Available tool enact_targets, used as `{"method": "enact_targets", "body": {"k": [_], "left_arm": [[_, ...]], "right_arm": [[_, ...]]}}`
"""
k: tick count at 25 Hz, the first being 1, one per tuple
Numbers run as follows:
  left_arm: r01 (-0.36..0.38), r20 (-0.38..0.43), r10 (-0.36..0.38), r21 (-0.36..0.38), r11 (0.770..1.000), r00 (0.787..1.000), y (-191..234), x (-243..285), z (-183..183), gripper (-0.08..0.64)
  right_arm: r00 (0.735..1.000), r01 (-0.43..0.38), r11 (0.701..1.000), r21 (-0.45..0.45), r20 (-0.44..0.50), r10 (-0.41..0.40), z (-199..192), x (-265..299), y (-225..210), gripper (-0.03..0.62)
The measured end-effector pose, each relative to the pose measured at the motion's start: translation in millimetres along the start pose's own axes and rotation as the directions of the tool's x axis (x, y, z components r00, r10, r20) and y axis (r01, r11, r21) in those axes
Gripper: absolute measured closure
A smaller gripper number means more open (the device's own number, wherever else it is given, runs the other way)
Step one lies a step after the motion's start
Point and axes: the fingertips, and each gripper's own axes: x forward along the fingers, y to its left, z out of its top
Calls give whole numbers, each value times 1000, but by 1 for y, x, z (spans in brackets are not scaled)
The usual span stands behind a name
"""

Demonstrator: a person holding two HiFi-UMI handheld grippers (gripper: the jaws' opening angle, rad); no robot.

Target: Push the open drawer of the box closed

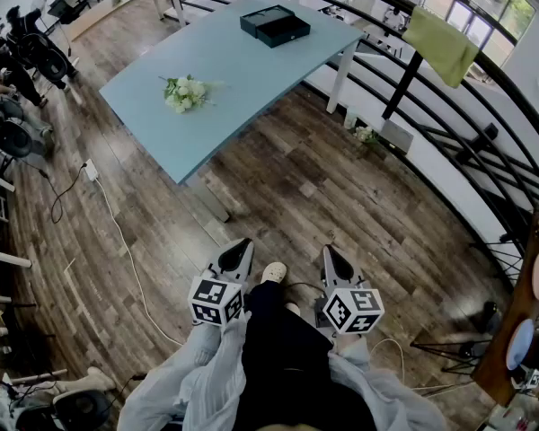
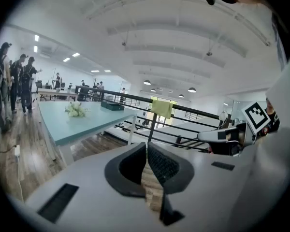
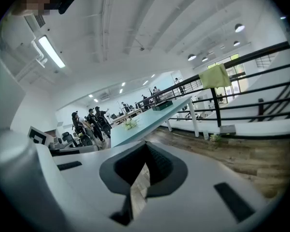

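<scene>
From the head view, the left tongs (image 1: 236,257) and right tongs (image 1: 332,260) hang low over the wooden floor (image 1: 323,196). They are well apart from the dark flat box (image 1: 275,25) at the far end of the pale blue desk (image 1: 251,79). Its drawer looks slid out, though it's small. In the left gripper view, the tongs are pressed together, empty. In the right gripper view, likewise.

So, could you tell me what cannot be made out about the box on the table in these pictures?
- Box, head view: too far and small to tell how far its drawer stands out.
- Box, both gripper views: a tiny dark shape on the table; drawer side unreadable.
- Flowers, every view: too small for detail.
</scene>
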Motion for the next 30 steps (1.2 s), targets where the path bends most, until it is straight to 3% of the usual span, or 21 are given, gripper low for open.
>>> {"method": "enact_targets", "body": {"k": [6, 11, 14, 26, 30], "left_arm": [[-19, 63, 15, 70, 997, 998, -12, -30, 12, 534], [-12, 115, 0, 96, 995, 993, -29, -39, 25, 533], [-14, 134, 0, 108, 994, 991, -36, -42, 27, 534], [-12, 127, -2, 110, 994, 992, -39, -28, 27, 534], [5, 132, -14, 70, 998, 991, -35, -13, 29, 532]], "right_arm": [[995, 35, 999, 5, 90, -35, 6, -50, -11, 584], [985, 84, 992, -99, 161, -67, 17, -80, -16, 584], [980, 94, 991, -98, 184, -74, 18, -88, -20, 584], [976, 123, 989, -77, 189, -107, 26, -84, -38, 584], [977, 120, 991, -59, 186, -107, 29, -70, -44, 583]]}}
